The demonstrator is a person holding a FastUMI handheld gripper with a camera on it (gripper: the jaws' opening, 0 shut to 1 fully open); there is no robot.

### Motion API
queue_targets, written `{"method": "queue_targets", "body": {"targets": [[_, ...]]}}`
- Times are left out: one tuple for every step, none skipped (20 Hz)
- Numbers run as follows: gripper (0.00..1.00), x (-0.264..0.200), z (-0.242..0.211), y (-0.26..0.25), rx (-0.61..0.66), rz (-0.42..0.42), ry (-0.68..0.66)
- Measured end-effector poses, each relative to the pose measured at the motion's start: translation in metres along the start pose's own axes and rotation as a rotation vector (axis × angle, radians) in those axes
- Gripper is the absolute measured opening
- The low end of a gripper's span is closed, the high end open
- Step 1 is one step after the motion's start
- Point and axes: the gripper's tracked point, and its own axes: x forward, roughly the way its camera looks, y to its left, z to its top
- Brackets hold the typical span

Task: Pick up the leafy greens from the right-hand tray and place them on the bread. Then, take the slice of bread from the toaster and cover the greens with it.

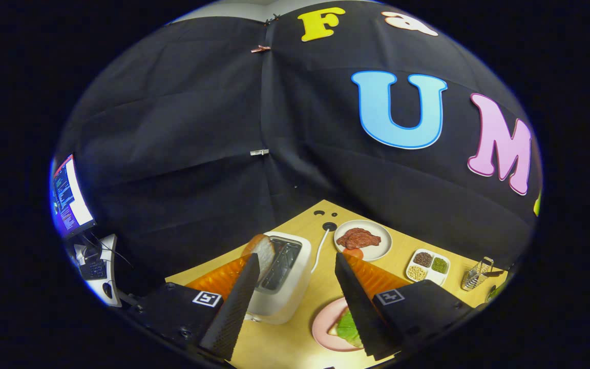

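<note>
My gripper (297, 255) is open, its two black fingers spread wide above the wooden table with nothing between them. A white toaster (285, 292) stands just ahead, between the fingers. A slice of bread (261, 251) sticks up out of its left slot, close to the left fingertip. Leafy greens (349, 328) lie on a piece of bread on a pink plate (320, 328), beside the toaster and partly hidden under the right finger.
Beyond the fingers sits a white plate (377, 251) holding red meat slices and a tomato piece. A divided white dish (427, 266) of beans and a small wire rack (477, 274) stand further right. A toaster cord (320, 248) runs toward the back. A monitor (69, 197) and keyboard sit off to the left.
</note>
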Motion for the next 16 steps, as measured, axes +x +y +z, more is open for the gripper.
{"method": "queue_targets", "body": {"targets": [[0.93,0.01,0.001,0.009,-0.004,0.007,0.007],[0.93,0.021,0.003,0.02,-0.009,0.017,0.017],[0.93,0.031,0.002,0.029,-0.015,0.024,0.03],[0.93,0.041,0.0,0.039,-0.021,0.03,0.044],[0.93,0.05,-0.004,0.046,-0.031,0.032,0.064],[0.93,0.061,-0.01,0.052,-0.038,0.034,0.086],[0.93,0.07,-0.017,0.058,-0.043,0.034,0.112],[0.93,0.081,-0.024,0.061,-0.051,0.027,0.135],[0.92,0.089,-0.03,0.062,-0.06,0.017,0.155],[0.9,0.095,-0.036,0.062,-0.07,0.0,0.177],[0.88,0.102,-0.043,0.059,-0.076,-0.016,0.2],[0.83,0.107,-0.048,0.058,-0.077,-0.029,0.215],[0.78,0.112,-0.052,0.054,-0.082,-0.047,0.23],[0.75,0.116,-0.056,0.049,-0.081,-0.068,0.242],[0.72,0.119,-0.056,0.044,-0.077,-0.088,0.246],[0.64,0.124,-0.057,0.04,-0.071,-0.109,0.252]]}}
